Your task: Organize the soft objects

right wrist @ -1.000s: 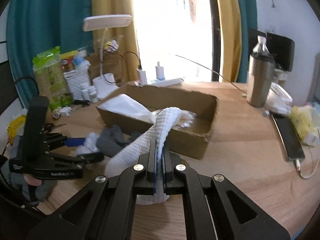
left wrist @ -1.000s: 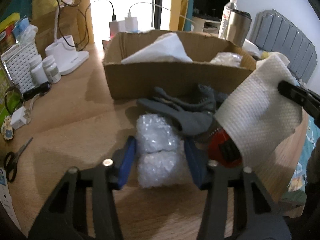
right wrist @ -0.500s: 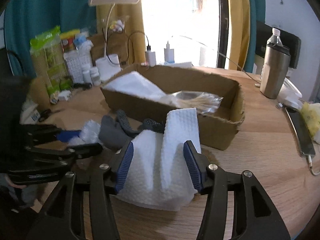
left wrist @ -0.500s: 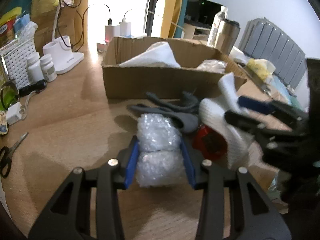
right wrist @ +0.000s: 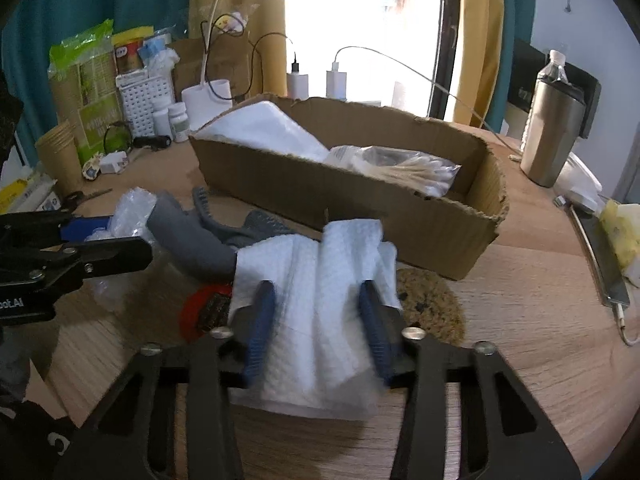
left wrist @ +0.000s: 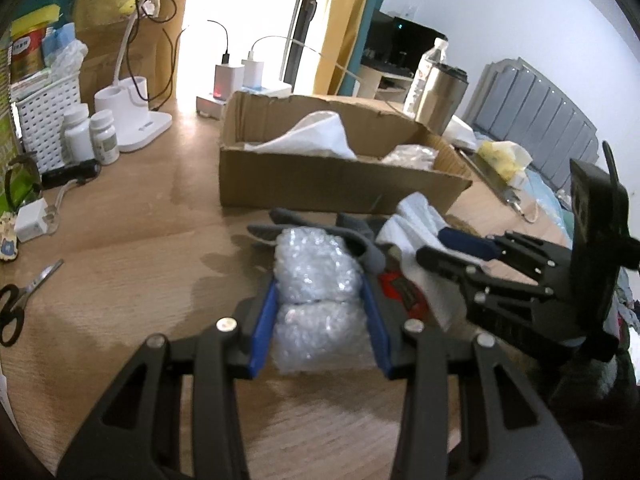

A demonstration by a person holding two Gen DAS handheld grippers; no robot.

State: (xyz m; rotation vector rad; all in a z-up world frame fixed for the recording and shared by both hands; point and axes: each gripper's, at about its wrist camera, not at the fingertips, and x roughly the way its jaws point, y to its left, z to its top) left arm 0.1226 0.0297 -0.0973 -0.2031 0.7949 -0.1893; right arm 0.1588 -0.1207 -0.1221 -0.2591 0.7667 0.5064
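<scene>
My left fingers [left wrist: 320, 320] hold the bubble wrap bundle [left wrist: 318, 304] between both blue pads, just above the tabletop [left wrist: 132, 248]. My right fingers [right wrist: 320, 328] are closing around the white paper towel [right wrist: 316, 292], which lies crumpled between them on the tabletop; I cannot tell if the pads already press it. The cardboard box [right wrist: 360, 204] stands just behind both things.

To do this step well, I think I should squeeze the towel gently at its middle fold, so it does not slip out, and lift it clear of the grey gloves [right wrist: 200, 236] and the red thing [right wrist: 200, 308] beside it before I carry it over the box wall. The bundle should go in without being crushed.

I count one bundle, one towel, one box, and two things already inside the box: a white sheet [right wrist: 264, 128] and a clear bag of cotton swabs [right wrist: 400, 168]. How many gloves there are, I cannot say surely.
</scene>
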